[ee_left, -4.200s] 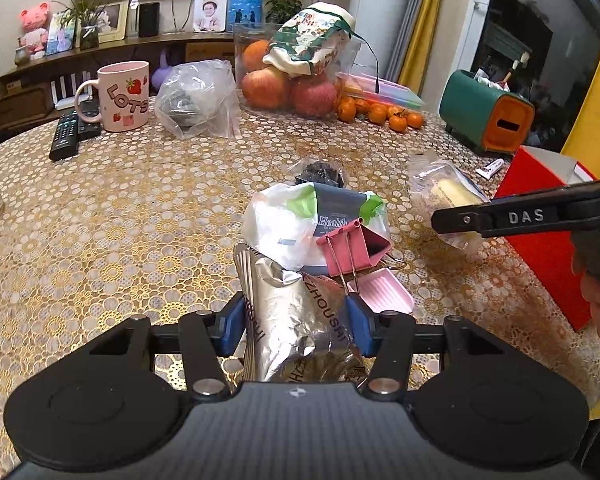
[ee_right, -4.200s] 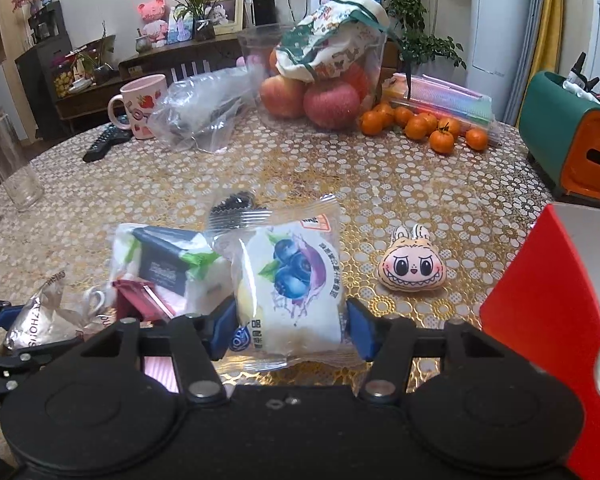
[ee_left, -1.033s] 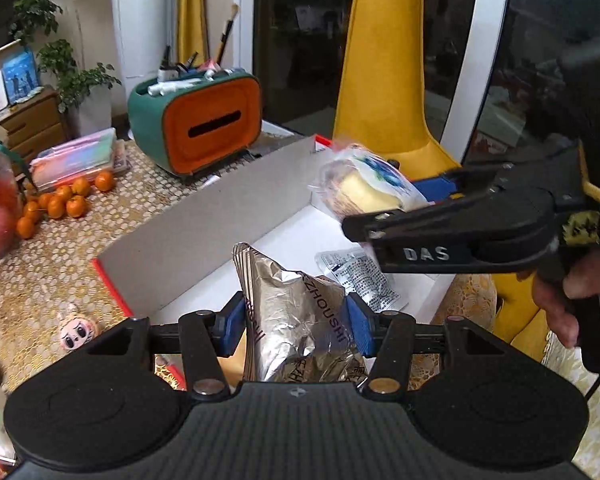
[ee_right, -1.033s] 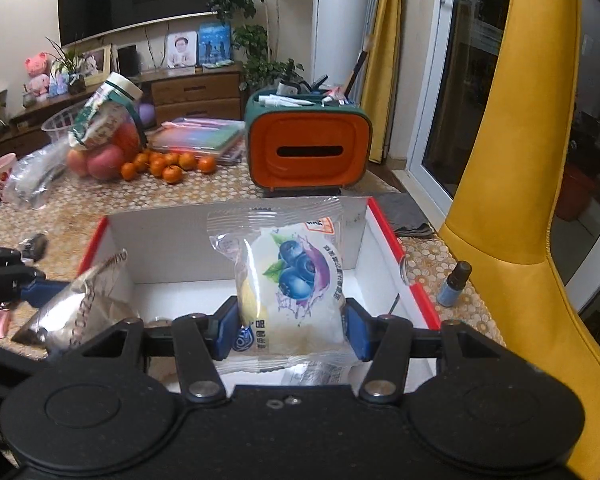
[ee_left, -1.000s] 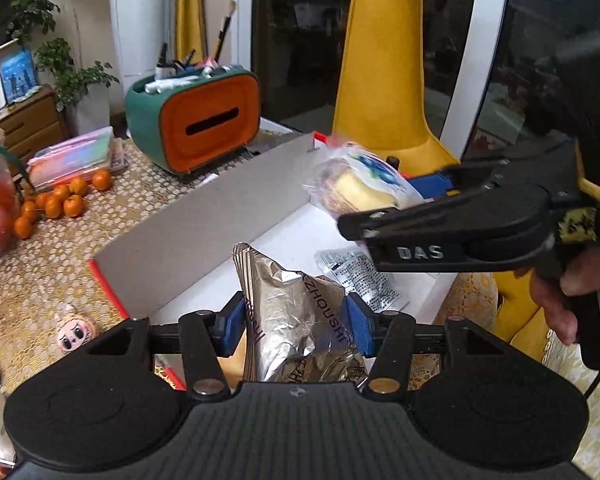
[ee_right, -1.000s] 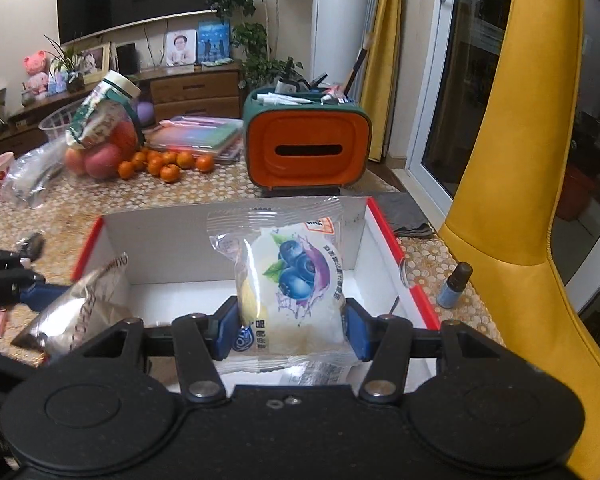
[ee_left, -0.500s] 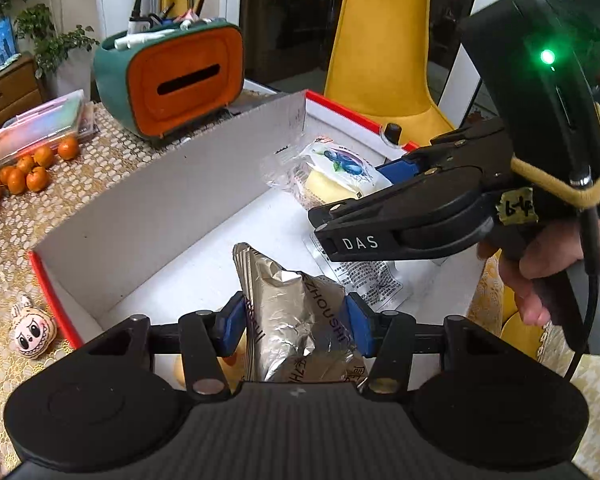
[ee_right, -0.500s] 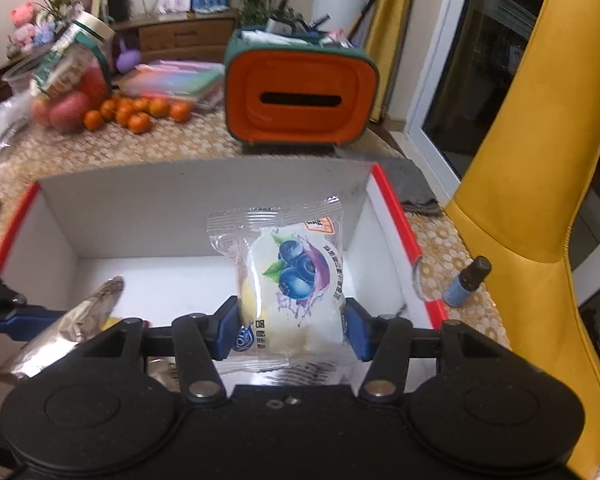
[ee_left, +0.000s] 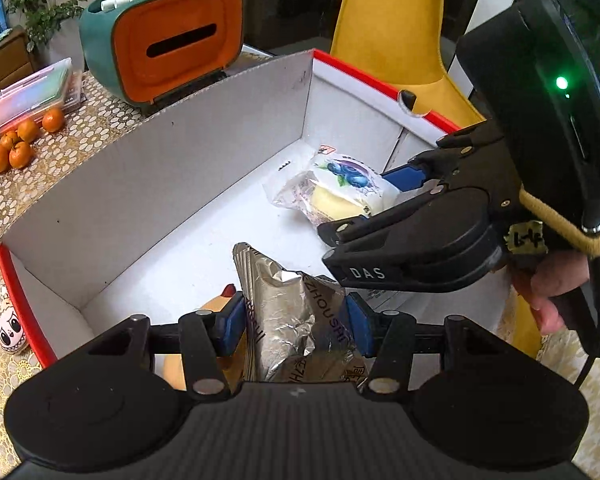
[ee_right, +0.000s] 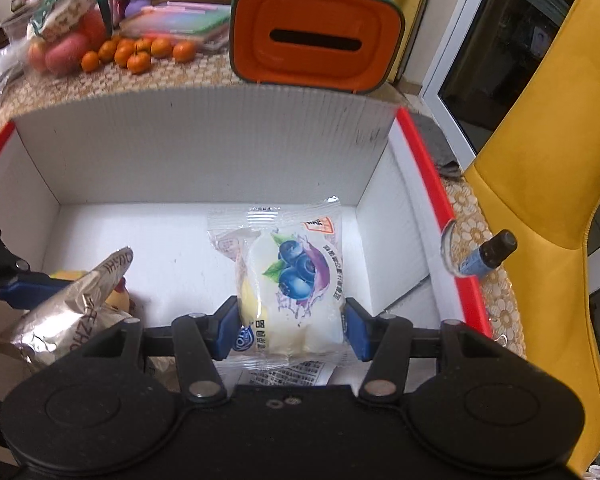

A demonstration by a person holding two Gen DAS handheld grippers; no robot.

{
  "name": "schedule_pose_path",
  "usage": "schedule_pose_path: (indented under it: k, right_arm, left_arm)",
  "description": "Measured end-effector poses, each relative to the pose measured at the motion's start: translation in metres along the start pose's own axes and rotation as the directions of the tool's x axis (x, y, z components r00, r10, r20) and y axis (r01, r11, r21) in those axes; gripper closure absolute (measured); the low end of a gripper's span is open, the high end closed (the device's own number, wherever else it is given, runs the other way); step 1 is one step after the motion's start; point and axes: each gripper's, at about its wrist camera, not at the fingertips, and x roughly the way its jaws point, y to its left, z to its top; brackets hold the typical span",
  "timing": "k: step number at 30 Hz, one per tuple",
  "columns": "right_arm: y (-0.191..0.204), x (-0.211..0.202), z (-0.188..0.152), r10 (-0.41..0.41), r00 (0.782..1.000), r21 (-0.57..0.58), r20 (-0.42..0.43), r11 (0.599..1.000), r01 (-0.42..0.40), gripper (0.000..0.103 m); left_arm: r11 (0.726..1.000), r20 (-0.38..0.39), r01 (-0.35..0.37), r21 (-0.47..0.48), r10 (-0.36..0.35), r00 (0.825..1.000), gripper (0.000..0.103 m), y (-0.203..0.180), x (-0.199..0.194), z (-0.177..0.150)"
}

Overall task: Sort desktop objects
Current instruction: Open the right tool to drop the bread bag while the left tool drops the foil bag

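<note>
My left gripper (ee_left: 296, 322) is shut on a crumpled silver foil snack bag (ee_left: 292, 312) and holds it inside the open red-and-white box (ee_left: 148, 168), low over its floor. My right gripper (ee_right: 290, 328) is shut on a clear blueberry cake packet (ee_right: 292, 280) and holds it inside the same box (ee_right: 204, 148), at its right half. The foil bag also shows at the left in the right wrist view (ee_right: 72, 320), and the cake packet shows in the left wrist view (ee_left: 336, 188). A yellow item (ee_left: 216, 308) and a printed white packet (ee_right: 292, 374) lie on the box floor, mostly hidden.
A green-and-orange tissue holder (ee_right: 316, 28) stands behind the box. Tangerines (ee_right: 136, 54), apples and a pink case lie at the back left. A small plush face (ee_left: 6, 328) lies left of the box. A small blue bottle (ee_right: 486, 258) and a yellow chair (ee_right: 540, 200) stand to the right.
Both grippers have carried their packets from the table over to the box and have lowered them down inside it. Both stay shut on them.
</note>
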Motion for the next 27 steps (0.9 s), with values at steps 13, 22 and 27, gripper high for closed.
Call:
schedule_pose_path:
  k: [13, 22, 27]
  right_arm:
    - [0.000, 0.002, 0.000, 0.006, 1.000, 0.001, 0.002, 1.000, -0.006, 0.041]
    - [-0.002, -0.020, 0.001, 0.013, 0.999, 0.016, 0.051, 1.000, -0.014, 0.027]
    - [-0.003, -0.038, -0.001, 0.030, 0.996, 0.038, 0.080, 0.999, -0.033, 0.026]
  left_arm:
    - [1.000, -0.010, 0.018, -0.023, -0.018, 1.000, 0.052, 0.003, 0.002, 0.003]
    - [0.998, 0.030, 0.024, -0.051, -0.022, 0.999, 0.047, 0.005, -0.017, -0.006]
    - [0.997, 0.067, 0.040, -0.060, -0.036, 0.997, 0.047, 0.003, -0.036, -0.012]
